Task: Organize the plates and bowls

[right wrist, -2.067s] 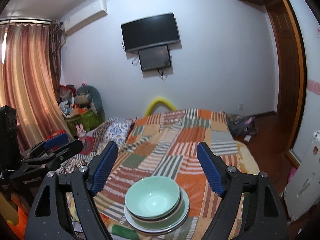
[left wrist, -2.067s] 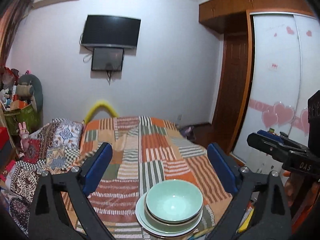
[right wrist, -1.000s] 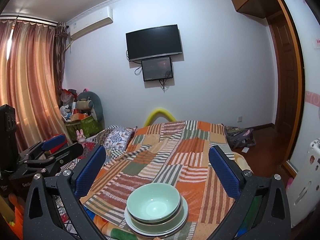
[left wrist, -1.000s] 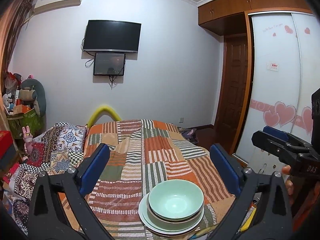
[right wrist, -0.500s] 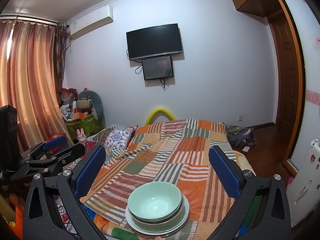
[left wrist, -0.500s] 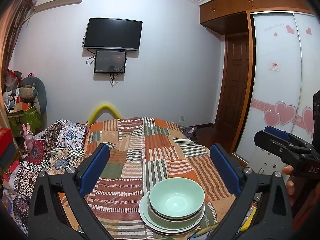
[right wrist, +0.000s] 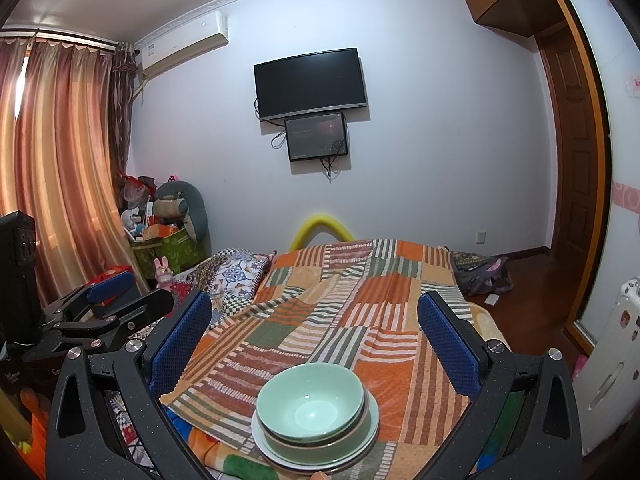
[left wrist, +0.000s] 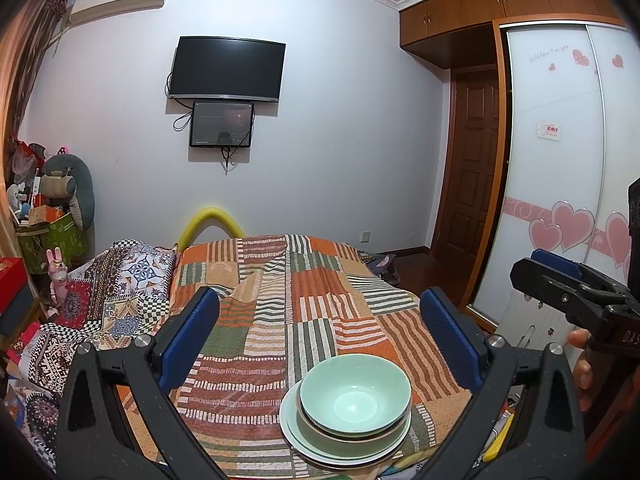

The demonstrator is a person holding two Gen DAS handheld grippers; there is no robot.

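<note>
A bedroom is seen, with a patchwork blanket [left wrist: 304, 320] spread over the bed. The left gripper [left wrist: 320, 344] and right gripper [right wrist: 314, 344] are held spread wide, empty. Between their fingers, at the bed's near edge, a green bowl [left wrist: 355, 394] is stacked on plates [left wrist: 340, 446]; the stack's count is hard to make out.

Green bowls [left wrist: 355, 394] nest upright on stacked plates [left wrist: 340, 450].

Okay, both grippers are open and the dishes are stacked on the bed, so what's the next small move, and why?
Probably lower the right gripper toward the top bowl and straddle its rim. Both grippers are open and hold nothing, the left gripper included, and the green bowl sits uppermost in the stack on the plate at the near edge of the striped blanket, so it must come off first.
</note>
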